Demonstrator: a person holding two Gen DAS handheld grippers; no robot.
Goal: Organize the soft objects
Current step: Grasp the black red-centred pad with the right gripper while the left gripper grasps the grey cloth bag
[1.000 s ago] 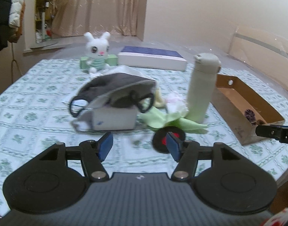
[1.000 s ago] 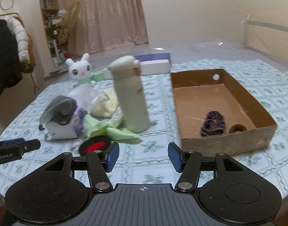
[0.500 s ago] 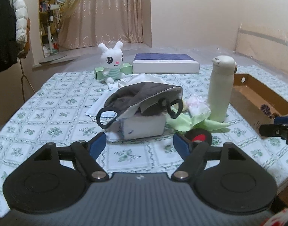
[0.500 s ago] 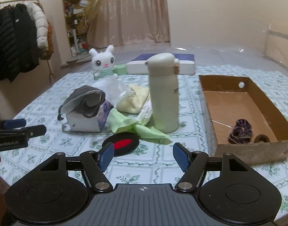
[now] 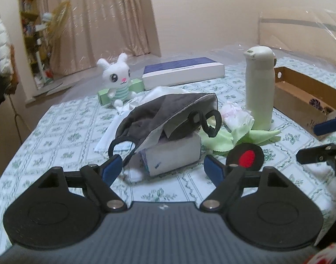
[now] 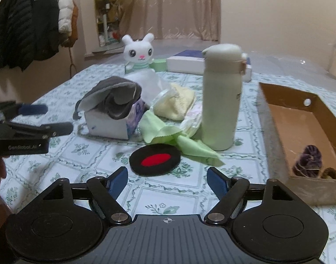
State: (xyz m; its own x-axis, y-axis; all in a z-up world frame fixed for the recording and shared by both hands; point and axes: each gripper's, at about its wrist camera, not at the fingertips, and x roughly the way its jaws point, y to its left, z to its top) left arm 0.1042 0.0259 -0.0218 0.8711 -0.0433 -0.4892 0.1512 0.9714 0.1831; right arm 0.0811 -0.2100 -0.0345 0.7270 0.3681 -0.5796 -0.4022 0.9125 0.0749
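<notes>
A grey face mask (image 5: 165,112) lies draped over a white tissue box (image 5: 174,154) just ahead of my open, empty left gripper (image 5: 162,169). A black pad with a red centre (image 6: 155,160) lies just beyond my open, empty right gripper (image 6: 168,178); it also shows in the left wrist view (image 5: 246,155). A light green cloth (image 6: 165,132), a yellow cloth (image 6: 174,104) and a white plush rabbit (image 6: 138,51) lie further back. A cardboard box (image 6: 299,132) at the right holds a purple yarn item (image 6: 308,159).
A tall cream bottle (image 6: 221,101) stands between the cloths and the cardboard box. A flat blue and white box (image 5: 183,72) and a green block (image 5: 136,85) lie at the back. The left gripper shows at the left edge of the right wrist view (image 6: 33,118).
Both grippers have opened wider. The left gripper has come closer to the mask and tissue box. The right gripper has swung left, closer to the black and red pad.
</notes>
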